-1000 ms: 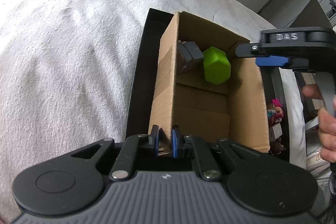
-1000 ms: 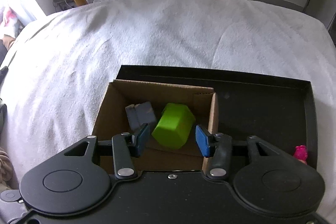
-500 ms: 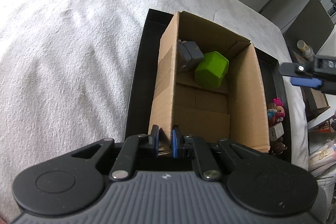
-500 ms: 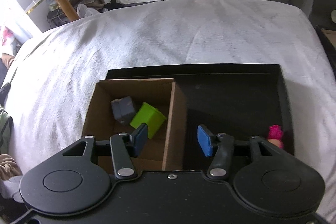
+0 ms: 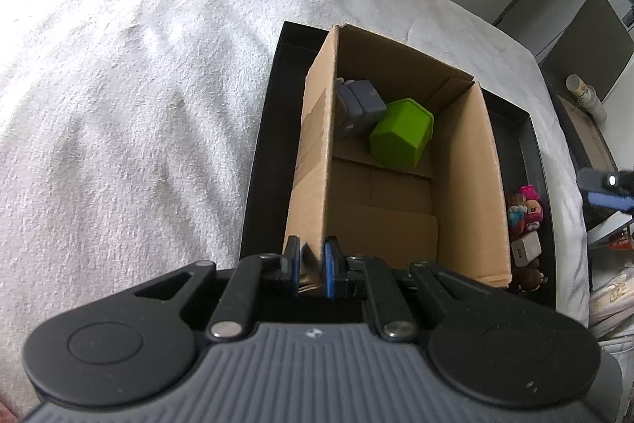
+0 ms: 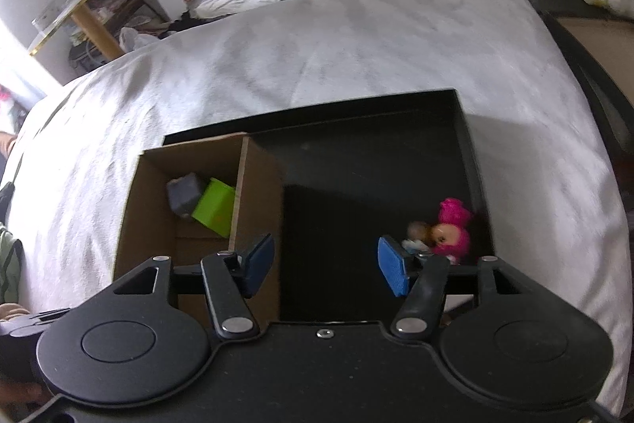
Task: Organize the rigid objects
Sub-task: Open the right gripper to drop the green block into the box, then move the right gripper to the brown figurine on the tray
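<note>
Toys [image 6: 445, 230] sit clustered at tray [image 6: 469, 145] edge, right of cardboard box [image 5: 467, 185]. Left gripper [image 5: 310, 266] pinches box wall; right gripper [image 6: 325, 266] has just been widening, nothing between jaws. Risk: pads shove the pile (tight corner) instead of straddling one toy.
</note>
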Available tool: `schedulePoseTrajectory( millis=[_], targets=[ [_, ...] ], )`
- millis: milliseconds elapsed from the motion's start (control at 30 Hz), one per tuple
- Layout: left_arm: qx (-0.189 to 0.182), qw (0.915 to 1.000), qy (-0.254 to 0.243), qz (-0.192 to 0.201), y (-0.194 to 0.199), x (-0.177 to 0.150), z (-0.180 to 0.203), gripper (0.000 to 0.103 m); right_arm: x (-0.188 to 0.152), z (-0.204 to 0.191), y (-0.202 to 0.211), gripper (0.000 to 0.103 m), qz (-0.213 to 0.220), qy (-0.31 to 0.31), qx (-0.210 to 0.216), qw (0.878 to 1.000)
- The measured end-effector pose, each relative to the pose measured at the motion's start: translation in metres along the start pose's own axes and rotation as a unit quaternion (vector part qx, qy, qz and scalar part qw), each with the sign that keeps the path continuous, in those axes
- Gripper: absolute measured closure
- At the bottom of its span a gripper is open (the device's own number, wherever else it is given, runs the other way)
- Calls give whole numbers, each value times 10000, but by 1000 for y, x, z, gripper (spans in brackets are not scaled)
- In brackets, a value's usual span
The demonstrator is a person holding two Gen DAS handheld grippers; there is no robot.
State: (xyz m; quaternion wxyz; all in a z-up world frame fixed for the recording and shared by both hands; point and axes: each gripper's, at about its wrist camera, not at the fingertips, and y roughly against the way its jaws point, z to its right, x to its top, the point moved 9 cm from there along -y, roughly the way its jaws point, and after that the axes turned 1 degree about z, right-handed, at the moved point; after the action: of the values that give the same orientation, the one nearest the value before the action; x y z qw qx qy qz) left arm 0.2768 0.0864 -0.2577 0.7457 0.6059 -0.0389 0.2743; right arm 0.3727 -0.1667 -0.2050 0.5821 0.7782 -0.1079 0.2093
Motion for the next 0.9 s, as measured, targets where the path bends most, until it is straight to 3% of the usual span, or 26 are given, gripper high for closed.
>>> schedulePoseTrajectory(
  millis=[500, 900],
  targets=[
    [177, 9998, -98, 21, 0, -1, 4, 92, -21, 52, -3, 45, -78, -463, -118, 9988],
    [232, 9997, -70, 13, 1, -1, 5, 92, -53, 83, -21, 45, -538, -841, -242, 9947]
  ],
)
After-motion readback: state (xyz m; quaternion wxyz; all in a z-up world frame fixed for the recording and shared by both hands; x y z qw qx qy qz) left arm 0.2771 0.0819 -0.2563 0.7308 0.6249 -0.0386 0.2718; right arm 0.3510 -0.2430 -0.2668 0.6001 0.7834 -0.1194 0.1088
